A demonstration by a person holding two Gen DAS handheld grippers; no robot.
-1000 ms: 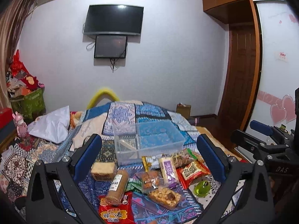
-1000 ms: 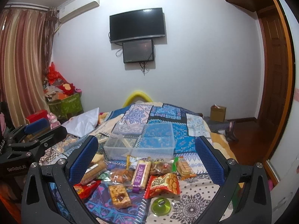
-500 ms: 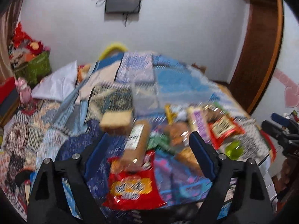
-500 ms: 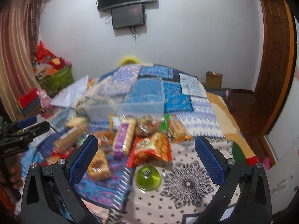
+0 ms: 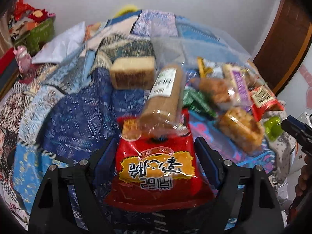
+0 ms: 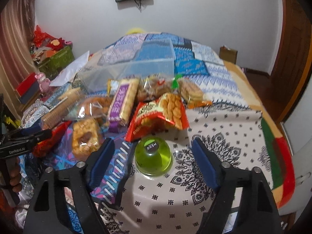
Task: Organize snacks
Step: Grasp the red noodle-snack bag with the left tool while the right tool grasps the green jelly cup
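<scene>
- On the patterned bedspread (image 6: 224, 136), a heap of wrapped snacks lies in front of a clear plastic storage box (image 6: 136, 66).
- Left gripper (image 5: 156, 161): jaws wide, either side of a red crinkly snack bag with yellow label (image 5: 156, 171); contact cannot be told.
- Right gripper (image 6: 152, 158): jaws wide, flanking a green domed jelly cup (image 6: 154, 158), not touching it.
- A brown biscuit roll in clear wrap (image 5: 163, 95) overlaps the red bag's far end.

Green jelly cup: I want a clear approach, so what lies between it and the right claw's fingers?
Only bare patterned bedspread. In the right wrist view the green jelly cup sits between the open right claw fingers, nothing in between.
</scene>
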